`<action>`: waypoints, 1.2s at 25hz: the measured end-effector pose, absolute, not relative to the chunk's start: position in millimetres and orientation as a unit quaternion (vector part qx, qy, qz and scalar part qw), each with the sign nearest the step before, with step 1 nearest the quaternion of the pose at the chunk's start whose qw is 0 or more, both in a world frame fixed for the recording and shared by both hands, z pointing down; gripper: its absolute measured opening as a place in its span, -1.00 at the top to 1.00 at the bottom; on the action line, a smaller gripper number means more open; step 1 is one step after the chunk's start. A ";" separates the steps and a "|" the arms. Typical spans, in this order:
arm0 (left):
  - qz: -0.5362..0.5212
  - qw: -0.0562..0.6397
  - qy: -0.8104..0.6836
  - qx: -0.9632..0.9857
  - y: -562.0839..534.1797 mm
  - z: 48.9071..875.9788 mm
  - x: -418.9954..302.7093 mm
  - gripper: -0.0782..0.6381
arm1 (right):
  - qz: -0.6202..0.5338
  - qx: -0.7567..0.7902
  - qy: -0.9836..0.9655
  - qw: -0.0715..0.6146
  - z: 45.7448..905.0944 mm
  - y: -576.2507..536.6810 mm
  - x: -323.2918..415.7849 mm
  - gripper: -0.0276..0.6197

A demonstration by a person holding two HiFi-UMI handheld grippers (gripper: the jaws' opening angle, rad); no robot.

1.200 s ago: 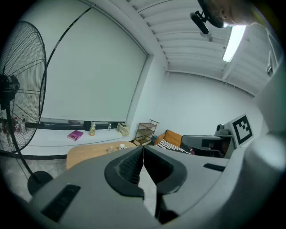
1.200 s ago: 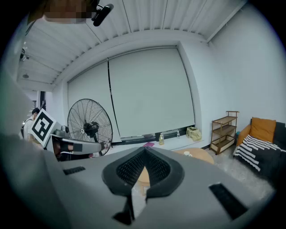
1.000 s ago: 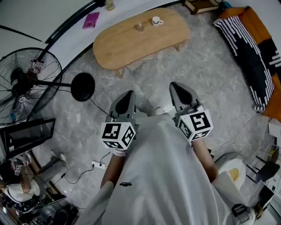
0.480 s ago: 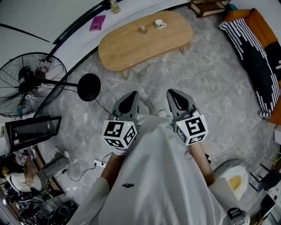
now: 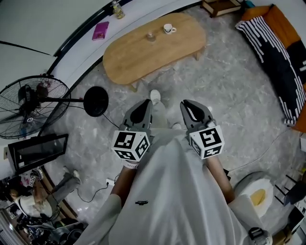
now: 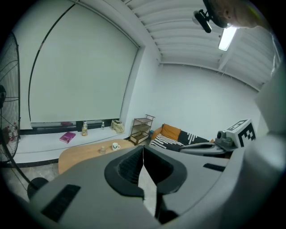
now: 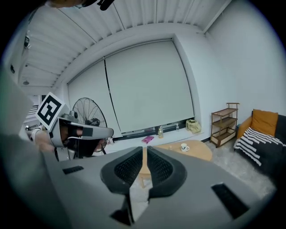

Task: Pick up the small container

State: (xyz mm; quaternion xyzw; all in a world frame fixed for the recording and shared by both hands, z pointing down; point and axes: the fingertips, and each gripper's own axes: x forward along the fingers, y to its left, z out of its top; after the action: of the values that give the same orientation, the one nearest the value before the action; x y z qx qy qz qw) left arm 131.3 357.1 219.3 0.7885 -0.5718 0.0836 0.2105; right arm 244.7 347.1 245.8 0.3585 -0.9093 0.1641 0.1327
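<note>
The small clear container stands on the oval wooden table, far ahead of me, beside a white cup. In the left gripper view the container and the cup show small past the jaws. My left gripper is shut and empty, held in front of the torso. My right gripper is level with it; its jaws have just been opening and stand a narrow slit apart with nothing between them. Both grippers are well short of the table.
A standing fan and its round base are at the left. On the sill lie a pink book and a bottle. A sofa with a striped blanket is at the right, and a small shelf stands by it. Grey floor lies between me and the table.
Both grippers have drifted forward a little with the person. A white shoe has come into view on the floor between them. The fan has slid back in the picture.
</note>
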 end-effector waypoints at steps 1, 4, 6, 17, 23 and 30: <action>0.083 0.211 -0.571 0.789 348.7 219.3 128.3 0.73 | 0.163 0.360 -0.908 0.136 245.5 339.7 244.2 0.79; 0.086 0.213 -0.568 0.791 325.8 221.7 118.3 0.73 | 0.156 0.364 -0.907 0.147 242.4 320.7 239.9 0.78; 0.086 0.221 -0.564 0.791 313.2 228.1 114.7 0.73 | 0.144 0.366 -0.905 0.160 241.6 310.4 237.7 0.78; 0.077 0.241 -0.533 0.808 219.2 231.9 67.5 0.73 | 0.157 0.374 -0.899 0.167 229.6 221.3 178.6 0.35; 0.061 0.241 -0.523 0.816 171.0 228.1 27.3 0.73 | 0.189 0.374 -0.894 0.159 219.4 175.5 141.9 0.22; 0.035 0.236 -0.523 0.818 124.0 225.5 -20.9 0.73 | 0.166 0.406 -0.884 0.163 214.4 123.9 110.2 0.14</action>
State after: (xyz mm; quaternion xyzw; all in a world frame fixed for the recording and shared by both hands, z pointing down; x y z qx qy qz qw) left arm -20.9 124.0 225.5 0.8183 -0.5230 0.0349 0.2358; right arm 110.2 123.9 214.4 0.4057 -0.8840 0.1659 0.1628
